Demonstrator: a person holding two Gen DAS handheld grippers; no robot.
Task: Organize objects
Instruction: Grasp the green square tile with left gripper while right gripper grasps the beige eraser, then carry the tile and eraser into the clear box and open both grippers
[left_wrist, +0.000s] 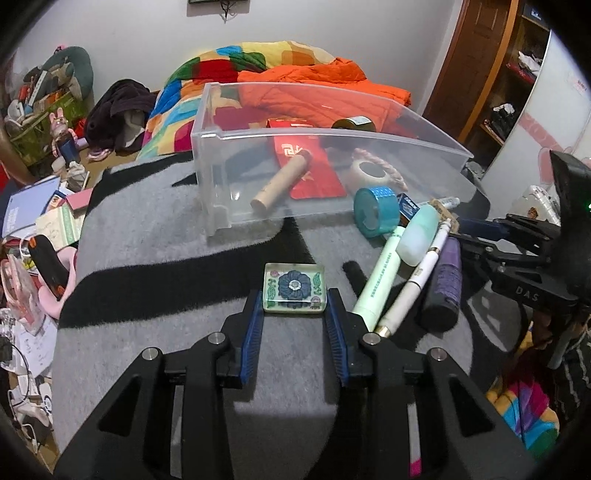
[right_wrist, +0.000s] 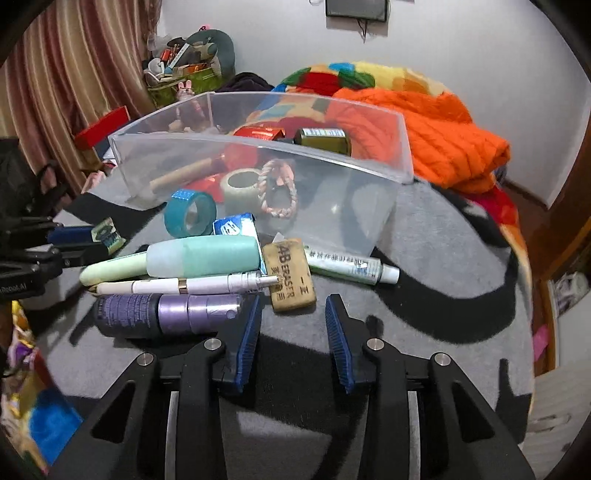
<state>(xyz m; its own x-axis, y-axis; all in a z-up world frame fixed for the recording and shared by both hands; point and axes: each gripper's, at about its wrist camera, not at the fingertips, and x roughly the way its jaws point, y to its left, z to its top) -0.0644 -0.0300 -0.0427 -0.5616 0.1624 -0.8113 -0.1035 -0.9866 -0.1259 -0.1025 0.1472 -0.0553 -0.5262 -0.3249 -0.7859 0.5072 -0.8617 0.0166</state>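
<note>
The clear plastic bin (left_wrist: 221, 155) sits on the grey-and-black blanket (left_wrist: 147, 240), open-topped to take sorted things; a cardboard tube (left_wrist: 280, 182) already lies inside. Loose toiletries lie heaped beside it. The left claw (left_wrist: 294, 301) is clamped on the flower-patterned block (left_wrist: 294, 290); the right claw (right_wrist: 293, 308) stands part-open, empty, just short of the 4B eraser (right_wrist: 291, 275)

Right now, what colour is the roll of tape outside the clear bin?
Teal blue roll of tape, clearest in the right wrist view.

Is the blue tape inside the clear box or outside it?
Outside. The blue tape stands on its edge on the grey blanket, just in front of the clear box.
</note>
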